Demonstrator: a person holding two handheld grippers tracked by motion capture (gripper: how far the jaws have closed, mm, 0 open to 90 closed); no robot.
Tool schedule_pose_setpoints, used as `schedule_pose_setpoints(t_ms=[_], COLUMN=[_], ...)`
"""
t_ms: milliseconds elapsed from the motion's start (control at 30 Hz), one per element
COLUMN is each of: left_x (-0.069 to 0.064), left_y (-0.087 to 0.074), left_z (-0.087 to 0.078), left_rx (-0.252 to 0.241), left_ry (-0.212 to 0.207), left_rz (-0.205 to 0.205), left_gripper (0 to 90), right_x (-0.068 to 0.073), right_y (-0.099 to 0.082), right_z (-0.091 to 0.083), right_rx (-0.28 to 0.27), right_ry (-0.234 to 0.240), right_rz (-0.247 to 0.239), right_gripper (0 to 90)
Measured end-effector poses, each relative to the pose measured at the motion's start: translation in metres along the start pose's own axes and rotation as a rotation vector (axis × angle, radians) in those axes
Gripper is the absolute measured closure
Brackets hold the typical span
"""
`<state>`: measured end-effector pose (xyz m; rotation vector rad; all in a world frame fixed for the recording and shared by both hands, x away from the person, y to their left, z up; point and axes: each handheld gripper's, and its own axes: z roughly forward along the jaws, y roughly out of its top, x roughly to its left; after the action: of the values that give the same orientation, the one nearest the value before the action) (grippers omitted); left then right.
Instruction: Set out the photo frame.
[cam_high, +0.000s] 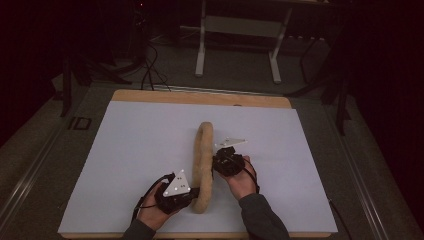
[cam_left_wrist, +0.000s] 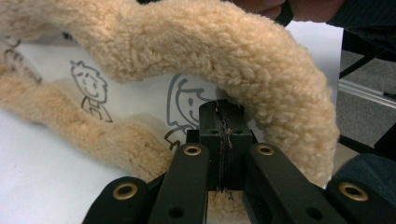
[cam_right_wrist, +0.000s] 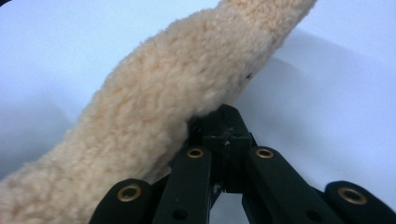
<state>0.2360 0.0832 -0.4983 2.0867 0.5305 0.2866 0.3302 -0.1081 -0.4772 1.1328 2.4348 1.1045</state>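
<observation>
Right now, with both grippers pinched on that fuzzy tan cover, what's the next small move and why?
Probably draw the left gripper and right gripper gently apart to open the fleece cover. Both are shut on its edge from opposite sides, and it stands as a narrow folded loop on the white sheet, its printed lining barely showing.

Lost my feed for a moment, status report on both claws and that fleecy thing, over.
Left claw shut on fleece cover, near end. Right claw shut on its right edge, midway. Cover lies long on white mat. Nothing in the way.
</observation>
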Motion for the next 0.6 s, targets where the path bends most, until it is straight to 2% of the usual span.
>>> schedule_pose_setpoints(t_ms=[233,600], left_x=[0.000,-0.002], left_y=[0.003,0.012], left_z=[0.007,0.021], left_rx=[-0.013,-0.034], left_ry=[0.020,0.020], left_rz=[-0.011,-0.025], left_gripper=[89.4,89.3], right_x=[0.001,-0.001], right_y=[-0.001,-0.002], right_z=[-0.001,-0.007], right_rx=[0.004,0.011], right_ry=[0.018,0.053], right_rz=[-0.020,-0.054], right_gripper=[90.0,90.0])
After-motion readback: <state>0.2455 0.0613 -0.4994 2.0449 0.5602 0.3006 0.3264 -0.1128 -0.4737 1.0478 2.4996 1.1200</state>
